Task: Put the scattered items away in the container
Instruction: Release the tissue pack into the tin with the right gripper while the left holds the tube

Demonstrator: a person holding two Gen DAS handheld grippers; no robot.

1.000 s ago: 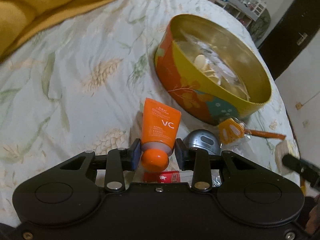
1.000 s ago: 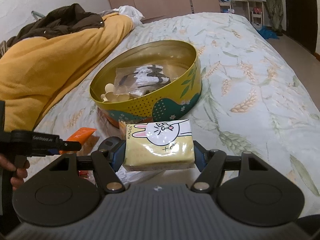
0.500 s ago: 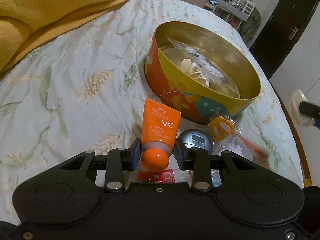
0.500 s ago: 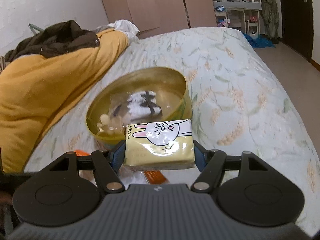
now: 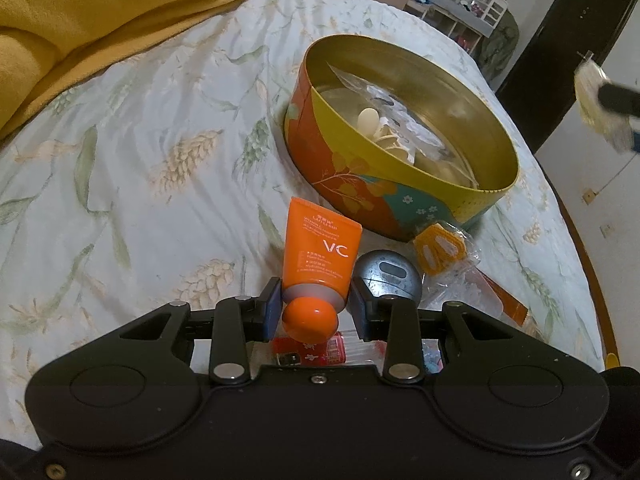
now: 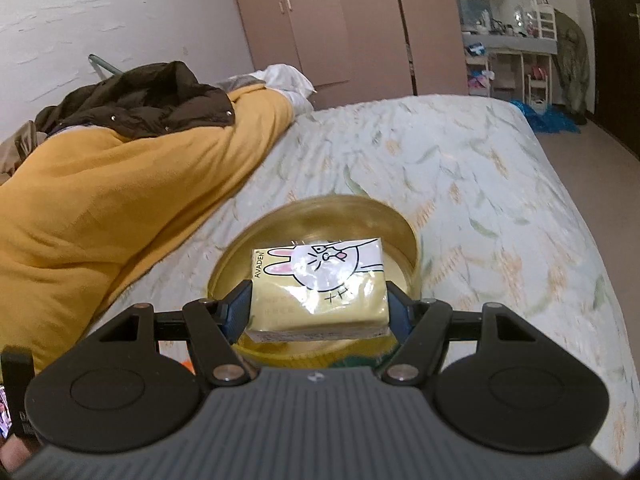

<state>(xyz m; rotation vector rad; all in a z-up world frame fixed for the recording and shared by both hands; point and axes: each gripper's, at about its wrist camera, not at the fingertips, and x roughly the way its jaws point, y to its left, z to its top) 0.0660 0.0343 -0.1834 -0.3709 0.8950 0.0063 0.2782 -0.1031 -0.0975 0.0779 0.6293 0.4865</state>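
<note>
Left wrist view: the left gripper (image 5: 315,307) is clamped on an orange tube (image 5: 320,254) at lower centre. The round tin (image 5: 400,184) on the bed (image 5: 140,160), upper right, holds clear bags with pale bits inside.

Right wrist view: the right gripper (image 6: 319,310) squeezes a yellow tissue pack (image 6: 320,288) right above the tin (image 6: 412,248), mid-frame.

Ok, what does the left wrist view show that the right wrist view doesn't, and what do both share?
Left wrist only: the left gripper shut on the orange VC tube, with a grey round gadget and orange packet lying beside the tin.

Right wrist only: the right gripper shut on the rabbit tissue pack, a brown jacket and wardrobe doors.

Both: the round tin, floral bedsheet and yellow blanket.
</note>
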